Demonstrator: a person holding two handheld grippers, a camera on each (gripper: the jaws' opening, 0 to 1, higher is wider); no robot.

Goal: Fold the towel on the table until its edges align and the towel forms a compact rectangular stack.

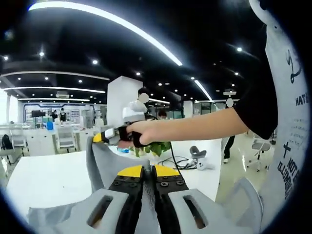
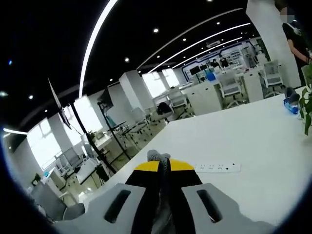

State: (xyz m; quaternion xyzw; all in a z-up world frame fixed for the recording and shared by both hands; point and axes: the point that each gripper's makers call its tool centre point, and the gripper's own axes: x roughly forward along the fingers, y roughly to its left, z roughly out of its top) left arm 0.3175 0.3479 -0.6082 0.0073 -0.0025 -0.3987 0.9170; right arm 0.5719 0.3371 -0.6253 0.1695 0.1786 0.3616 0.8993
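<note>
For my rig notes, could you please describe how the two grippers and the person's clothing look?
Both the left gripper and the right gripper have light grey slotted bodies, black jaws with screw heads, and yellow tips. The person wears a black short sleeve and a white apron-like front with black lettering.

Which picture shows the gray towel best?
The left gripper view: the towel hangs stretched between both claws, showing a wide gray stretch. The right gripper view gives just a small tuft pinched at that claw's tip.
</note>
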